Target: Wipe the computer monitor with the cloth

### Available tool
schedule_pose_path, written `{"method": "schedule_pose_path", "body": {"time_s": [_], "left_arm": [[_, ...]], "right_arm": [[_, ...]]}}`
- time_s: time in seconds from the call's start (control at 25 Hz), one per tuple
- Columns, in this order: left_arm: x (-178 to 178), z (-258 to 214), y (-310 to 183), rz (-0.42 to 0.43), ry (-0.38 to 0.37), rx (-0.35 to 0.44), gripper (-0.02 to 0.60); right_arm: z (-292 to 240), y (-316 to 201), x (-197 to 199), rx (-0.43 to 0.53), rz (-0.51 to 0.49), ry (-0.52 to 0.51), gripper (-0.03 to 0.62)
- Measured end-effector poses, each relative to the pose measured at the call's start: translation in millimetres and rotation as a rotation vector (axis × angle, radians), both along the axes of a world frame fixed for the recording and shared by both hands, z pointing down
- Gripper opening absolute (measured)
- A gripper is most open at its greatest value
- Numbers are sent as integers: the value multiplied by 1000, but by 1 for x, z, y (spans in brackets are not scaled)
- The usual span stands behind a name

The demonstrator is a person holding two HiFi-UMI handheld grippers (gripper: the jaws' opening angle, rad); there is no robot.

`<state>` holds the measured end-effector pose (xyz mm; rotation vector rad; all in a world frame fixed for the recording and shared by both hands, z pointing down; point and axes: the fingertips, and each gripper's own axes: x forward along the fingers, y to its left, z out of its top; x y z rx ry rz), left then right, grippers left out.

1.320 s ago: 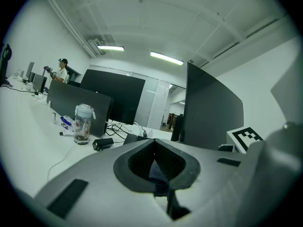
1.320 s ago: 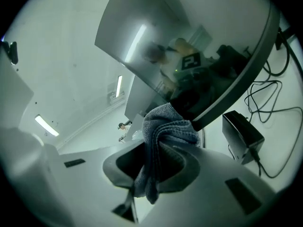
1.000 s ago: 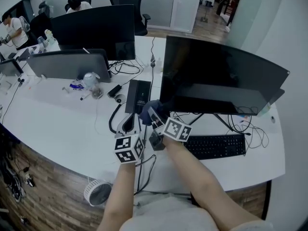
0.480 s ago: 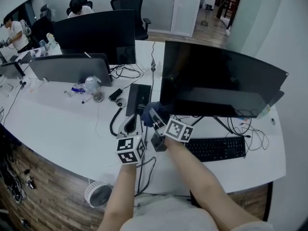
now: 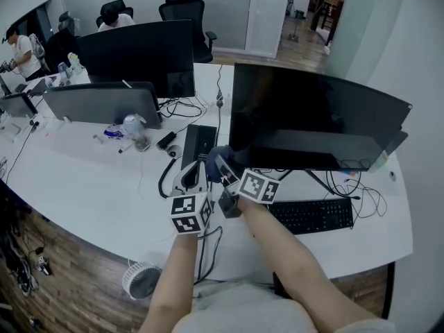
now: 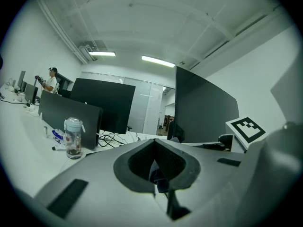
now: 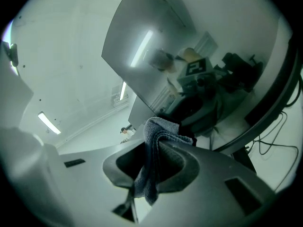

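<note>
My right gripper (image 5: 222, 165): jaws clamped on the cloth (image 7: 158, 135), with a grey-blue fold standing up past the tips and a tail hanging below them. It is held at the lower left corner of the monitor (image 5: 316, 116). I can't tell whether the cloth touches the glass.

My left gripper (image 6: 154, 144): jaws together. A small dark scrap shows in the hollow behind the tips; I can't tell what it is. This gripper sits just beside the right one, lower and to its left.

Around on the desk (image 5: 90, 179):
- keyboard (image 5: 310, 214) under the monitor's right half, with loose cables (image 5: 357, 186) near it
- flat black box (image 5: 200, 141) just left of the cloth
- clear bottle (image 5: 132, 127) farther left, in front of two other monitors (image 5: 132, 54)
- fan (image 5: 141, 279) on the floor below the desk edge

Views: the head view gives the layout. The right gripper view shows the screen's reflection, with a ceiling light strip and a marker cube (image 7: 195, 67) mirrored in it. The left gripper view shows the screen at a slant.

Marks: black-and-white square patterns on both cubes. Other print is too small to read.
</note>
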<state>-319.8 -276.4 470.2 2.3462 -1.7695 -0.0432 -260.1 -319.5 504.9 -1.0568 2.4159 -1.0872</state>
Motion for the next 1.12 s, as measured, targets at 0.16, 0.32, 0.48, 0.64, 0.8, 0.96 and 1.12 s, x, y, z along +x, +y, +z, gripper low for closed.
{"method": "schedule_pose_path", "body": {"time_s": [0.16, 0.32, 0.48, 0.64, 0.8, 0.96, 1.12], "left_arm": [[2, -14, -3, 6, -3, 27, 8], [5, -22, -5, 10, -7, 40, 9], [7, -27, -6, 18, -6, 45, 9], [9, -34, -7, 27, -8, 54, 8], [10, -43, -8, 28, -9, 71, 8], [11, -52, -7, 27, -13, 92, 9], [14, -61, -8, 32, -16, 110, 9]], "right_arm": [[-9, -2, -2, 16, -6, 5, 67], [-21, -3, -1, 36, -12, 4, 67], [-30, -4, -2, 54, -18, 4, 67], [-38, -4, -1, 56, -13, -19, 67], [-45, -6, 0, 66, -16, -26, 67], [-55, -4, 1, 83, -18, -45, 67], [-64, -5, 2, 101, -24, -46, 67]]}}
